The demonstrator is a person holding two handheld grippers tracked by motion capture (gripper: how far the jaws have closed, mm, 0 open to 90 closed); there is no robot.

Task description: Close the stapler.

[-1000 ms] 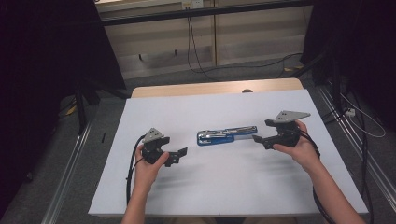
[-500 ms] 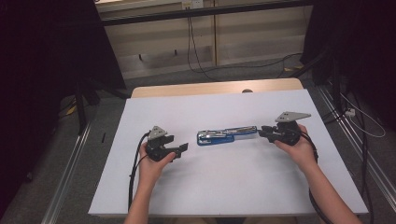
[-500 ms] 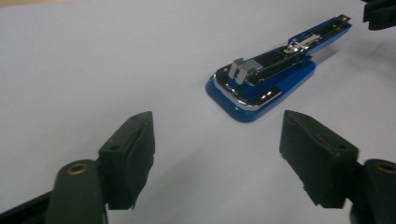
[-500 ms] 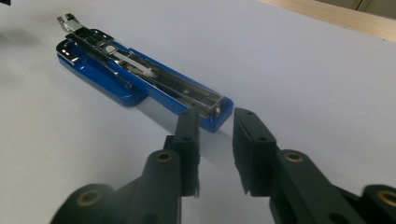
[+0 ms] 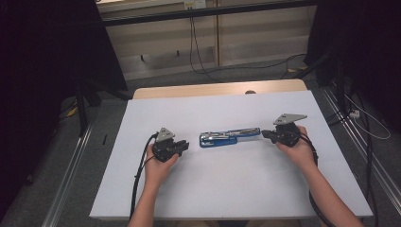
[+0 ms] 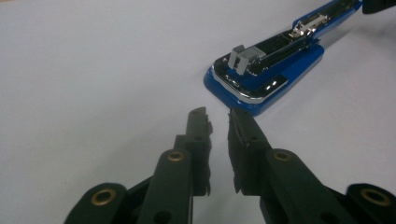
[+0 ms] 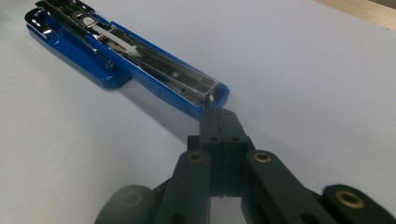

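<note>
A blue and chrome stapler [image 5: 229,137], folded open flat, lies in the middle of the white tabletop [image 5: 213,189]. My left gripper [image 5: 185,145] rests a short way left of the stapler's base end [image 6: 271,70]. Its jaws [image 6: 217,116] have just been closing and now stand a narrow gap apart with nothing between them. My right gripper [image 5: 265,134] sits at the stapler's right end. It is shut, with its tips [image 7: 223,114] right at the blue tip of the stapler [image 7: 126,60] and nothing between them.
A wooden strip [image 5: 213,89] runs along the table's far edge. Black cables [image 5: 139,175] trail from the grippers toward the front edge. Metal rails [image 5: 71,179] flank the table on the floor, and loose cables lie behind it.
Both pairs of jaws have closed from wide open. The right gripper has edged left toward the stapler's end. The stapler has not moved.
</note>
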